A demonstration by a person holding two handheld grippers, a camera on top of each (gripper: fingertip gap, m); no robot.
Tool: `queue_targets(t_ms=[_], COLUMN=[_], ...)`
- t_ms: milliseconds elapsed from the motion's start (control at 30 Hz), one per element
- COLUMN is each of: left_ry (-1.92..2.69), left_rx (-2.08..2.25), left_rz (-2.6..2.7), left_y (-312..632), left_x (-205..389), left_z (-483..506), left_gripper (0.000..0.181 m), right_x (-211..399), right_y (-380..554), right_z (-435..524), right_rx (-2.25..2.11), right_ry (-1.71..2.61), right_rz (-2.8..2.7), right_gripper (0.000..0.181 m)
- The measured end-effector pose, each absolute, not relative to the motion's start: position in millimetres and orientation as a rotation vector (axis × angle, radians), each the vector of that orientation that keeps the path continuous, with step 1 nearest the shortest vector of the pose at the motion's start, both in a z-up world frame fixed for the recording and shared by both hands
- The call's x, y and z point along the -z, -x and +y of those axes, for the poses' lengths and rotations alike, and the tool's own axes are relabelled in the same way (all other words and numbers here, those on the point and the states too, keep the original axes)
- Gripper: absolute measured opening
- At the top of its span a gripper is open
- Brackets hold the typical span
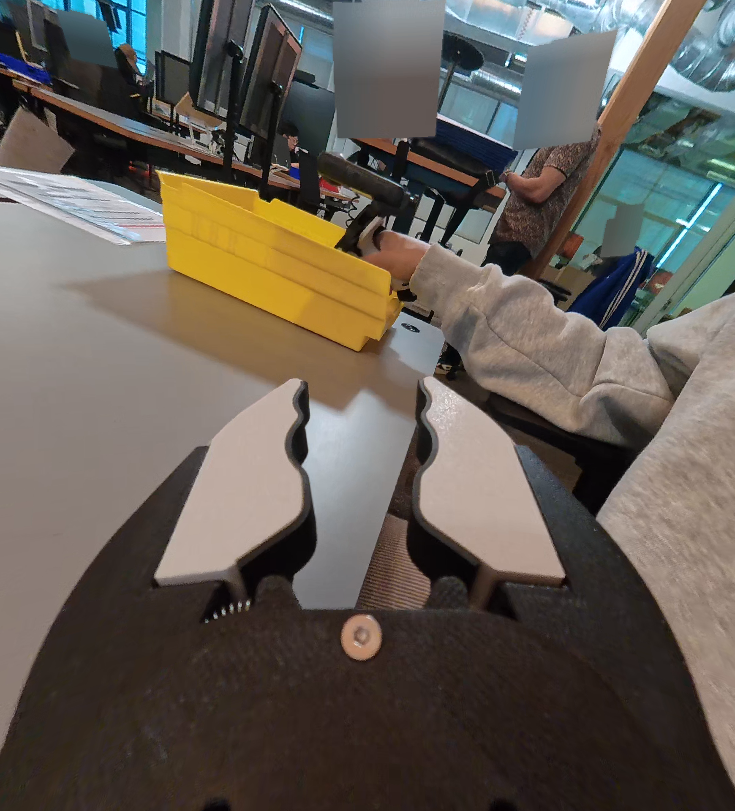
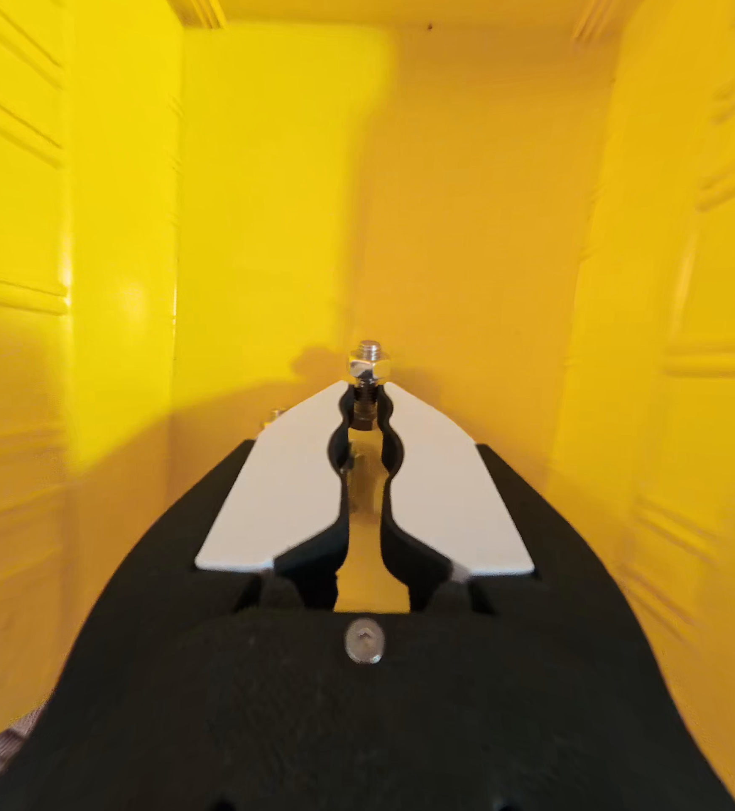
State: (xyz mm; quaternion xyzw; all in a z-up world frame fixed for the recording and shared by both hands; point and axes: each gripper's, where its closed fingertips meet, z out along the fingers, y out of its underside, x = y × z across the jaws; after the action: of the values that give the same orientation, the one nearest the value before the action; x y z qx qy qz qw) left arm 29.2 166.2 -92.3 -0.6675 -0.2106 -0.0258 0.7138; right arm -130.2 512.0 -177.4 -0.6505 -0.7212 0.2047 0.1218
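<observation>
Gripping a small bolt with nut at its tips, the right claw is held inside the yellow bin; steady pressure is advised. Parted wide, the left claw is held empty over the desk.

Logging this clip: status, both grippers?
Left gripper open, empty, over table. Right gripper inside yellow bin, shut on bolt with nut. Nothing blocking.
</observation>
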Motion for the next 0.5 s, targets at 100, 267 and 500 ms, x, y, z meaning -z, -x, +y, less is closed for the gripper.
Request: queue_targets(t_ms=[100, 267, 500], left_ry=[1.471, 1.475, 1.39], left_rx=[0.064, 0.069, 0.184], left_rz=[-0.481, -0.505, -0.585], left_y=[-28, -23, -14], left_x=[93, 98, 95], left_z=[165, 166, 165], left_gripper=[0.047, 0.046, 0.046], right_x=[186, 186, 170], right_y=[129, 130, 134], right_z=[512, 509, 498], right_rx=[-0.54, -0.542, -0.639], right_ry=[1.906, 1.883, 1.818], right_rz=[-2.138, -2.16, -2.151], right_gripper=[0.01, 0.015, 0.026])
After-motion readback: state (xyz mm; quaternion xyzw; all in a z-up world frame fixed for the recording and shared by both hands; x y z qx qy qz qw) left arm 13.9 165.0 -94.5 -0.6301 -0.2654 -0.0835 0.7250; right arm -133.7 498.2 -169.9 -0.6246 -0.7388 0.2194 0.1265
